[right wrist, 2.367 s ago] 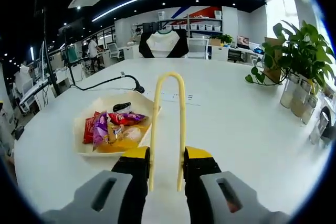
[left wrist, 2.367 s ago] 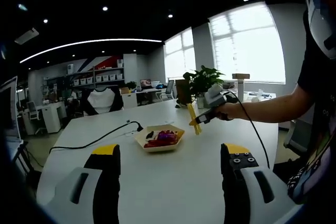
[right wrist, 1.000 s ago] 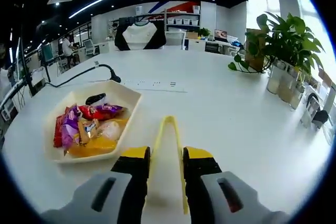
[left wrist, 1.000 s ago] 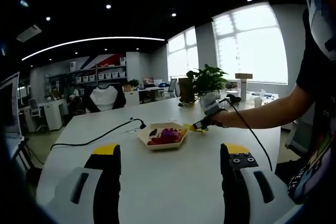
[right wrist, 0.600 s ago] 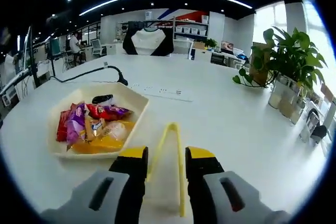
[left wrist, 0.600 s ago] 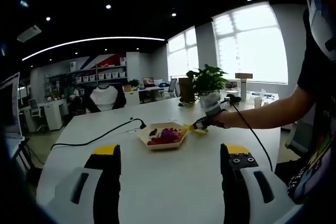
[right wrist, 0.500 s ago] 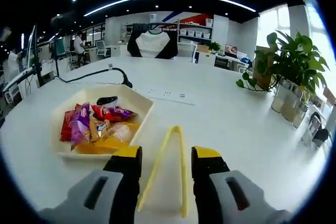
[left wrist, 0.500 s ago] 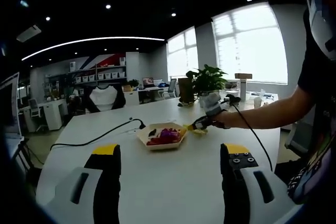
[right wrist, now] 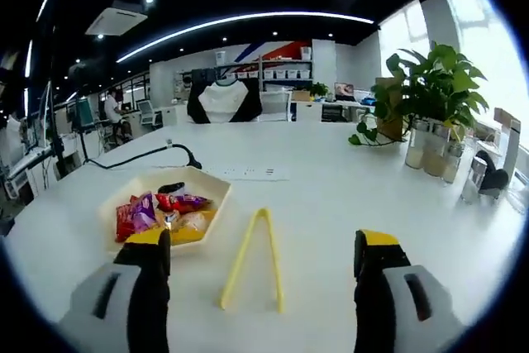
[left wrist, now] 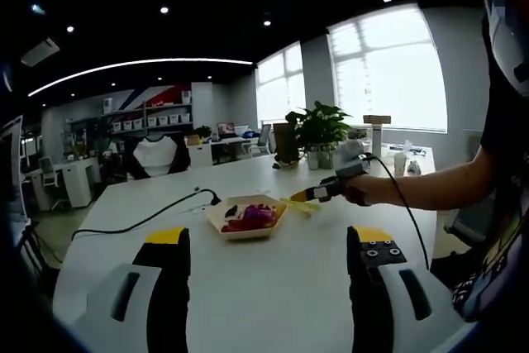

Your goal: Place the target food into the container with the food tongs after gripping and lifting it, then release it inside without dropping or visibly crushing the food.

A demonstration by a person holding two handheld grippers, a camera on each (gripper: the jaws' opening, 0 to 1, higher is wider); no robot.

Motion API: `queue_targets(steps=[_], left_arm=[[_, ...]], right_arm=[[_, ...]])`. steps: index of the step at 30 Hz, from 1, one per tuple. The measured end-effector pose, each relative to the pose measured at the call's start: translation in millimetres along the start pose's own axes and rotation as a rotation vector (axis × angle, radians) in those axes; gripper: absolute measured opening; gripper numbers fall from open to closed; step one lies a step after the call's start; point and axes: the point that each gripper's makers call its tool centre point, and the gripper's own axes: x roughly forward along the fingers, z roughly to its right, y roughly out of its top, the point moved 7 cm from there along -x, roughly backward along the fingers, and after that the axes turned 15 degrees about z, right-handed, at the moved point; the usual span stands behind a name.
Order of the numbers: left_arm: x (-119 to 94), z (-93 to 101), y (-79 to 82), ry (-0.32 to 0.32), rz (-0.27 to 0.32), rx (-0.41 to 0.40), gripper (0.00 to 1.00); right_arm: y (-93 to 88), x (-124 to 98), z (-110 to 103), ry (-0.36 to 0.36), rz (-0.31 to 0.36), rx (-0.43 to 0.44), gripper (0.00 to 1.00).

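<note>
Tongs (right wrist: 250, 259) lie on table, between spread right jaws.

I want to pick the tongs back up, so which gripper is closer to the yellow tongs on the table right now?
Right. The right gripper is open just behind the tongs, which lie between its fingers. The left gripper sits far back across the table.

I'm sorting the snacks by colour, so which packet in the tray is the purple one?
It's the purple packet at the left of the pile in the cream tray, beside the red packet; the others look red, orange or pale.
</note>
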Motion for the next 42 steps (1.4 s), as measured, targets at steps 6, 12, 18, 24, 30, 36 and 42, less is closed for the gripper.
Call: queue_targets(steps=[6,12,18,24,30,36,42], left_arm=[[9.1,5.0,3.3,-0.022,0.020,-0.003,0.82],[15.2,8.4,1.9,-0.034,0.019,0.001,0.82],[19.3,11.0,3.7,-0.040,0.026,0.003,0.82],[21.4,9.2,6.8,-0.020,0.037,0.012,0.83],[23.9,6.6,9.2,0.006,0.046,0.021,0.86],[26.7,4.8,10.4,0.038,0.061,0.029,0.90],[32.0,-1.3,5.4,0.096,0.063,0.042,0.99]], right_arm=[[5.5,-31.8,-7.2,0.007,0.007,0.072,0.99],[9.0,-61.6,-11.3,0.009,0.061,0.117,0.99],[15.5,-91.7,-9.8,-0.008,0.128,0.021,0.99],[27.9,-118.2,-14.2,0.011,0.194,-0.012,0.99],[48.0,-135.2,-16.3,0.011,0.291,-0.026,0.99],[53.8,-142.2,-12.3,-0.018,0.302,-0.025,0.99],[52.6,-142.1,-12.9,-0.024,0.296,-0.009,0.99]])
